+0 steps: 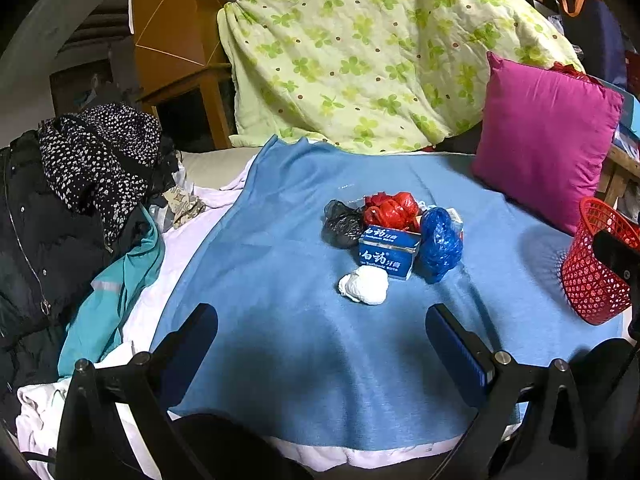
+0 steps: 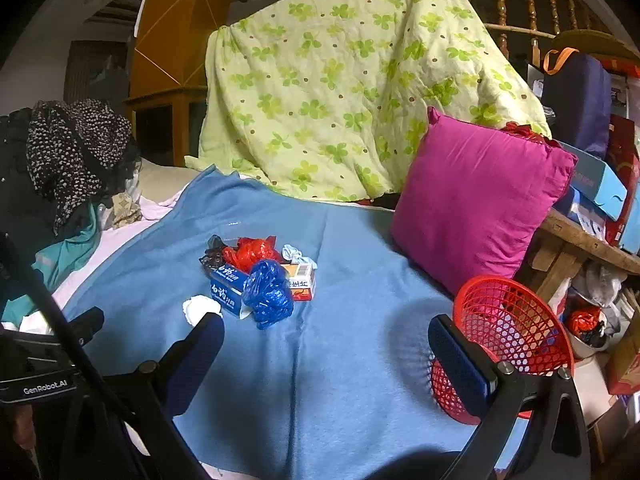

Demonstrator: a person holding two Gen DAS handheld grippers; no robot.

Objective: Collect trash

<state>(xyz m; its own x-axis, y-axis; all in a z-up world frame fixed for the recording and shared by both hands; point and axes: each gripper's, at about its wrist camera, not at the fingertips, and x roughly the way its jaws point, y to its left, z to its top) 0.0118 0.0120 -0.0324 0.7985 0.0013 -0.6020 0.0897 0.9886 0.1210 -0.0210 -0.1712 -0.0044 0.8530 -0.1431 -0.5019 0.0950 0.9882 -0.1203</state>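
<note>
A small heap of trash lies mid-way along the blue blanket [image 1: 280, 280]: a white paper wad [image 1: 365, 285], a blue toothpaste box [image 1: 388, 250], a blue plastic bag [image 1: 440, 244], a red plastic bag [image 1: 390, 210] and a black plastic bag [image 1: 340, 224]. The right wrist view shows the same wad [image 2: 200, 308], blue box [image 2: 228, 286], blue bag [image 2: 268, 294], red bag [image 2: 252, 252] and an orange-and-white carton [image 2: 300, 280]. My left gripper [image 1: 322, 344] is open, short of the wad. My right gripper [image 2: 326, 356] is open, with nothing between its fingers, beside the red mesh basket [image 2: 508, 332].
The red basket [image 1: 596, 264] stands at the blanket's right edge. A magenta cushion [image 2: 480, 204] leans behind it, with a green clover quilt [image 2: 352, 80] farther back. Dark clothes [image 1: 60, 208] pile up on the left. Boxes and bags crowd a wooden shelf [image 2: 588, 240] at right.
</note>
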